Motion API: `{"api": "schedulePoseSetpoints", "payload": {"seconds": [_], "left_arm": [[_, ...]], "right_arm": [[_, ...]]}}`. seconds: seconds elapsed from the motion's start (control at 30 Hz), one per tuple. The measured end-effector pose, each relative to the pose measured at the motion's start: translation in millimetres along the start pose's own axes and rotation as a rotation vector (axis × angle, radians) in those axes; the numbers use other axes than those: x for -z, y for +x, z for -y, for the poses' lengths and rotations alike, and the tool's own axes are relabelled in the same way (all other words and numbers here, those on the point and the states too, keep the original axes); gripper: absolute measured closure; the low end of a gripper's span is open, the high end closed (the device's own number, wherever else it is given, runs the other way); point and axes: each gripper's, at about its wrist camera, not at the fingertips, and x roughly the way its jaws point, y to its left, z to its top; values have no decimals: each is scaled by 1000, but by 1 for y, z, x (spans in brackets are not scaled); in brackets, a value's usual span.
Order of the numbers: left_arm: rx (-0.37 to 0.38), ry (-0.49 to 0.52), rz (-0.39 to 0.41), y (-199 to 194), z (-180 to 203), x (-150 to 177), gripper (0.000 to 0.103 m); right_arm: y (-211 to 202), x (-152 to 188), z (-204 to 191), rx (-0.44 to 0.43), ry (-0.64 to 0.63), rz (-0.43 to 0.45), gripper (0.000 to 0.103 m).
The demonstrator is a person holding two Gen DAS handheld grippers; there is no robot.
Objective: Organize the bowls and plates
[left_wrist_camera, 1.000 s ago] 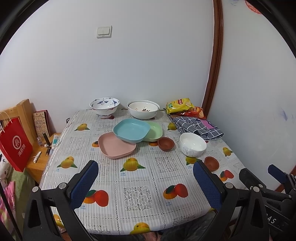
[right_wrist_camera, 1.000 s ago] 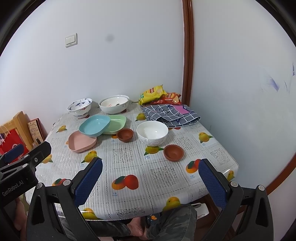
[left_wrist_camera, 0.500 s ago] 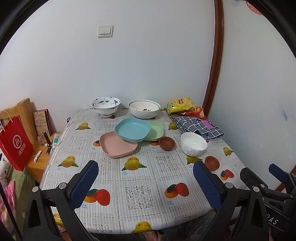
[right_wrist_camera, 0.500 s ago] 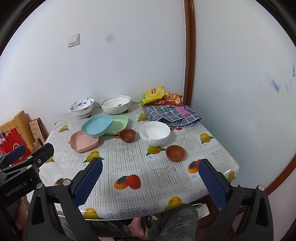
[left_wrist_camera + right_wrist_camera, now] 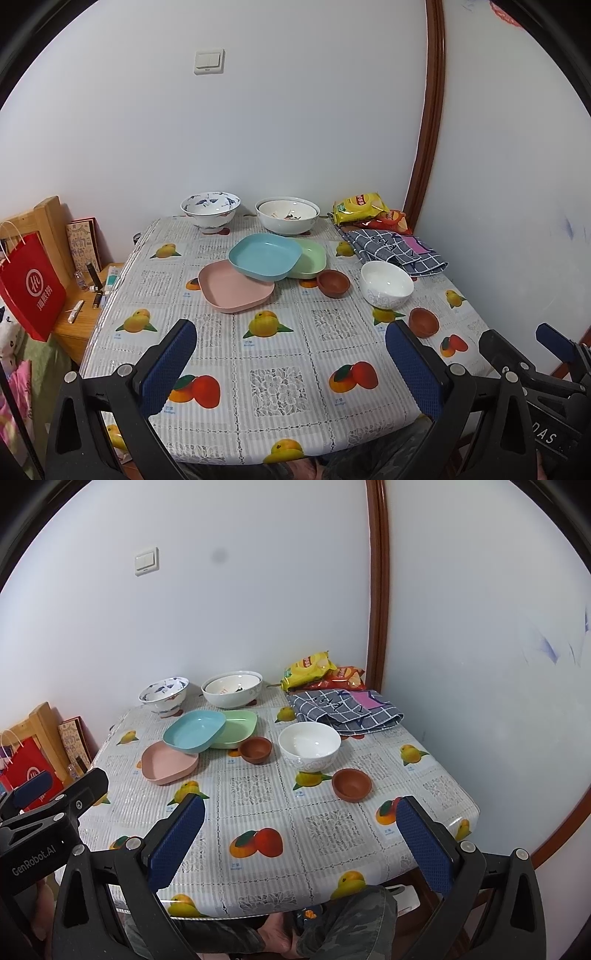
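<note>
Three shallow square plates sit mid-frame on the table (image 5: 280, 373): one pink plate (image 5: 236, 288), one blue plate (image 5: 264, 260) and one green plate (image 5: 310, 258). There are five bowls: two patterned bowls at the upper middle, a blue-and-white bowl (image 5: 209, 212) and a wide white bowl (image 5: 288, 216); one plain white bowl (image 5: 386, 284) right of centre; and two small brown bowls (image 5: 333, 283) (image 5: 423, 322). Two snack bags (image 5: 360, 212) lie at the upper right, beside one checked cloth (image 5: 395, 251). One red paper bag (image 5: 31, 284) hangs at the left edge.
</note>
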Motion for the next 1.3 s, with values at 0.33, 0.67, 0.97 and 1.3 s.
{"api": "schedulePoseSetpoints", "payload": {"seconds": [0.33,0.67,0.97,1.3], "left_arm": [[3,7,8,-3,1,-3,0],[9,15,-1,1,3,-11,0],[12,11,-15,8,1,-20,0],[19,5,-33,29,-2,-38,0]], "right_arm": [[-2,0,-3,-3,-2,5,1],[-1,-4,-1,-2,9,7,1],[5,-13,-4,3,8,1,1],[18,-29,-4,0,9,13,1]]}}
